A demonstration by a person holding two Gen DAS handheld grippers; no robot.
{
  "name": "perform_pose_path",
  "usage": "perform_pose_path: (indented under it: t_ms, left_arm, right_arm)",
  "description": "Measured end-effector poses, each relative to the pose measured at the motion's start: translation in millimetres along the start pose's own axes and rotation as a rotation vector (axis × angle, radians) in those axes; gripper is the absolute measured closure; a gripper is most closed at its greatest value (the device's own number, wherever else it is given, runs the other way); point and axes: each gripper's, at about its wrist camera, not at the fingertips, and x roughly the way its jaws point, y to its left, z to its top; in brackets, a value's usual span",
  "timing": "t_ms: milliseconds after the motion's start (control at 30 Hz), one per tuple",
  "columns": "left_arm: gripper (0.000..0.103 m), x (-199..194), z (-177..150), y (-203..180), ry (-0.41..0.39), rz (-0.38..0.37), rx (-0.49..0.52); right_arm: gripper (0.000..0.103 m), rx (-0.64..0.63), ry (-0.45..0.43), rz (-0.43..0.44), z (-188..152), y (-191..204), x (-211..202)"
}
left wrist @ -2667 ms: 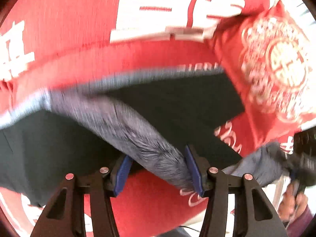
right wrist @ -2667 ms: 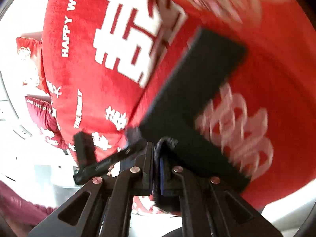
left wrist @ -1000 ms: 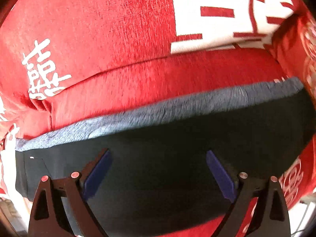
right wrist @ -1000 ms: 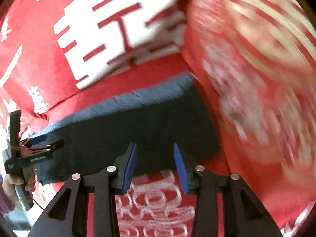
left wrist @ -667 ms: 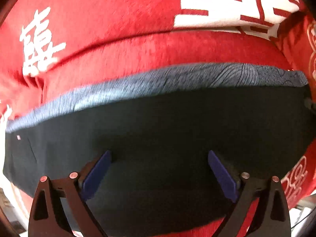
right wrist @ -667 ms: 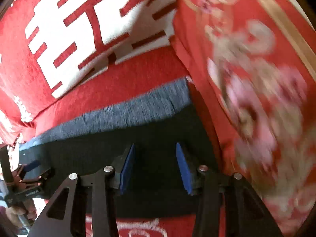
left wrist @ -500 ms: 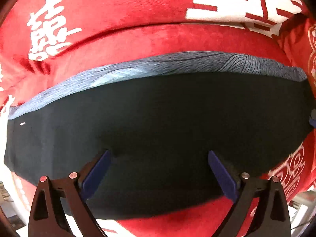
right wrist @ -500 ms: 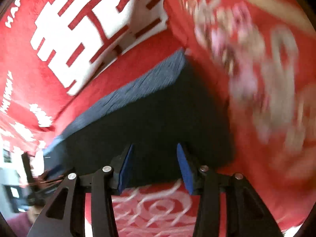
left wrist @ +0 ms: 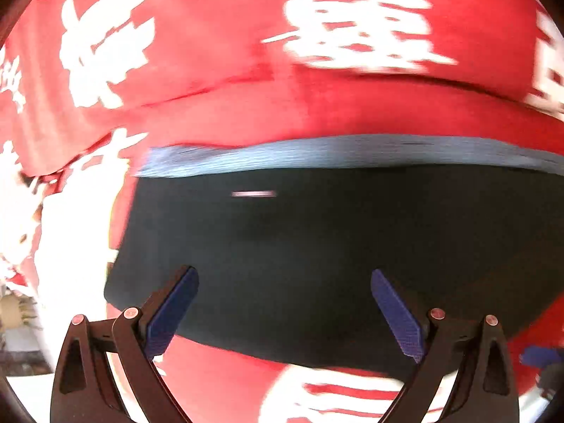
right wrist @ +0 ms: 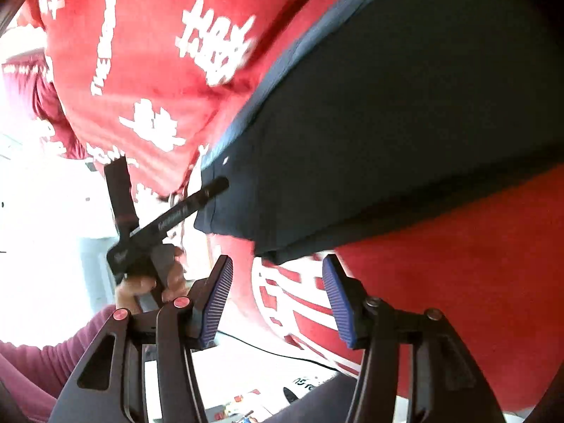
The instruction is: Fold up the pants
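Left wrist view: folded dark pants lie flat on a red bedspread with white characters.

The left gripper hovers over the pants with its jaws spread wide, holding nothing. The right gripper, near the pants' corner, is also spread and empty.

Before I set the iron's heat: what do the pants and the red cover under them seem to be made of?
Pants: dark matte knit, probably cotton jersey; the folded-back edge shows a fine, lighter blue-grey weave. Red cover: plush, velvety pile with white printed characters, likely synthetic fleece or chenille.
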Motion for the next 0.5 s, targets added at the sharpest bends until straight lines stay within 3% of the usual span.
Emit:
perform_pose_path:
  t_ms: [133,233,367,500]
  left_arm:
    - [0.002,47,-11,54,0.056,0.053,-0.024]
    - [0.0,56,-17,72,0.022,-0.063,-0.052]
    - [0.0,61,-18,81,0.011,-0.122,-0.074]
    - [0.0,61,-16,79,-0.002,-0.153,-0.044]
  right_arm:
    - [0.046,0.013,0.012,-0.012,-3,6,44]
    - [0.046,0.034,-0.019,-0.016,-9,3,54]
    - [0.046,-0.001,-0.052,-0.018,3,16,61]
    - [0.048,0.059,-0.053,-0.003,26,12,75]
